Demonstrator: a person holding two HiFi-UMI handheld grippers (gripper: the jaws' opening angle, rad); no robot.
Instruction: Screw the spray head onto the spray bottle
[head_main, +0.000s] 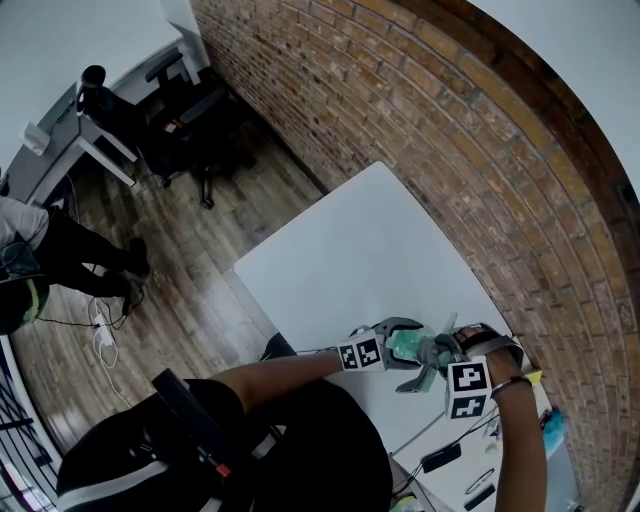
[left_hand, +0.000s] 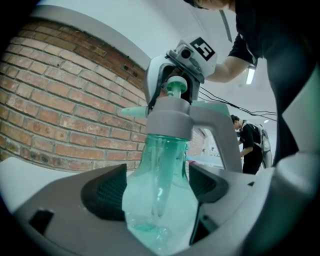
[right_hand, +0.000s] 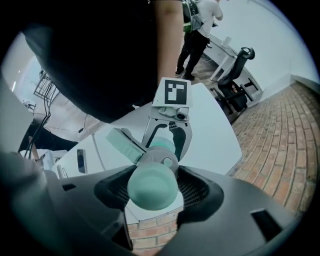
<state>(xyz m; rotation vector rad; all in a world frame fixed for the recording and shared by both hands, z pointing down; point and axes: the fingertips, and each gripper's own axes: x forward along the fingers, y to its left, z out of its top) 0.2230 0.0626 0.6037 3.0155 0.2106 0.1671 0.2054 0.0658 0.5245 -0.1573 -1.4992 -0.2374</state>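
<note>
Both tools meet above the white counter (head_main: 370, 240): the left tool (left_hand: 157, 192) clamps the translucent green plastic spray bottle (left_hand: 162, 160) by its belly, the right tool (right_hand: 152, 187) pinches the grey-and-green spray head (left_hand: 170, 120) from above. That head sits on the neck already; tightening turns probably remain.

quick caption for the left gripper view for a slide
Left hand-held gripper holds the green spray bottle; right hand-held gripper grips the spray head from above, brick wall behind.
</note>
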